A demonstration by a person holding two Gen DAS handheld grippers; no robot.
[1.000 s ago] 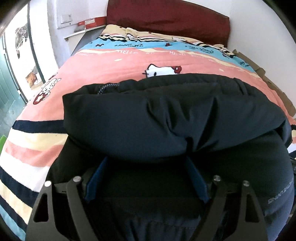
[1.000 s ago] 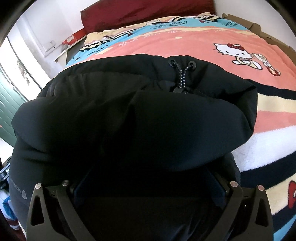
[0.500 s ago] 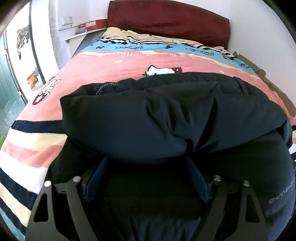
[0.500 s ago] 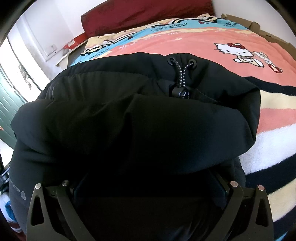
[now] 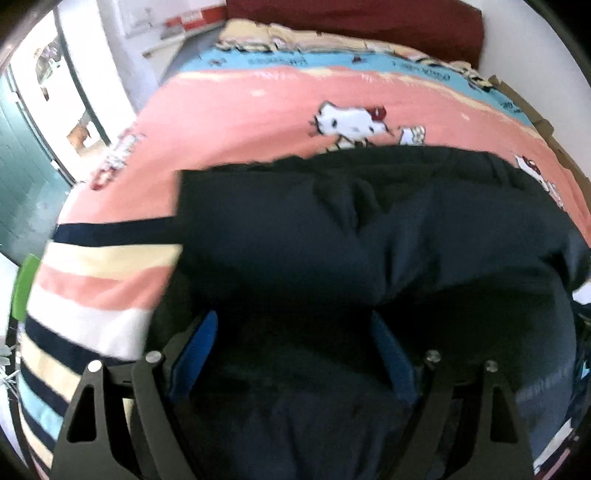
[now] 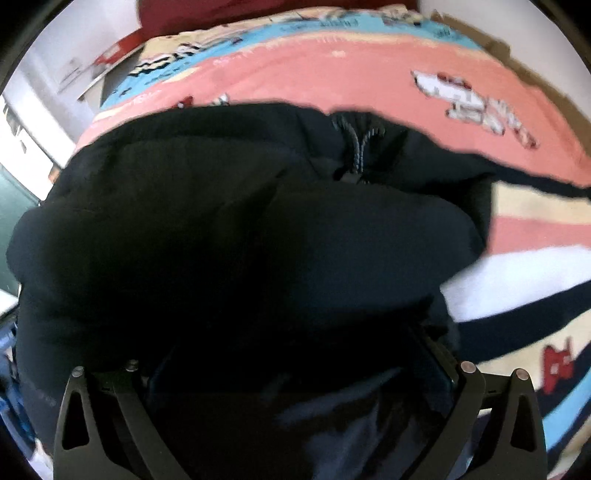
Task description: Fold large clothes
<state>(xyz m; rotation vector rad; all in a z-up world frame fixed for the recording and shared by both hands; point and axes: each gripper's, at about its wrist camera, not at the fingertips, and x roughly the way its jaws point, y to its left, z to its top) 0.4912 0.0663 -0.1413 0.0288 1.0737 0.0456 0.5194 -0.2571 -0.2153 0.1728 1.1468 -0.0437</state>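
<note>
A bulky black padded jacket lies folded on the bed, its doubled-over top roll hanging over my fingertips in both views. My left gripper has its jaws set wide, with thick jacket fabric packed between the blue pads; the tips are hidden under the roll. My right gripper grips the same jacket in the same way, and its pads are mostly lost in dark cloth. A speckled drawcord with its toggle sits on the jacket's far edge.
The bed carries a pink, blue and striped cartoon-cat blanket with a dark red headboard behind. A green door and white wall shelf are to the left. Cardboard lines the right wall.
Both grippers have risen and tipped with the jacket in them. The jacket's far edge has drawn back toward me, uncovering the whole cartoon cat. Both views are now blurred by motion.
</note>
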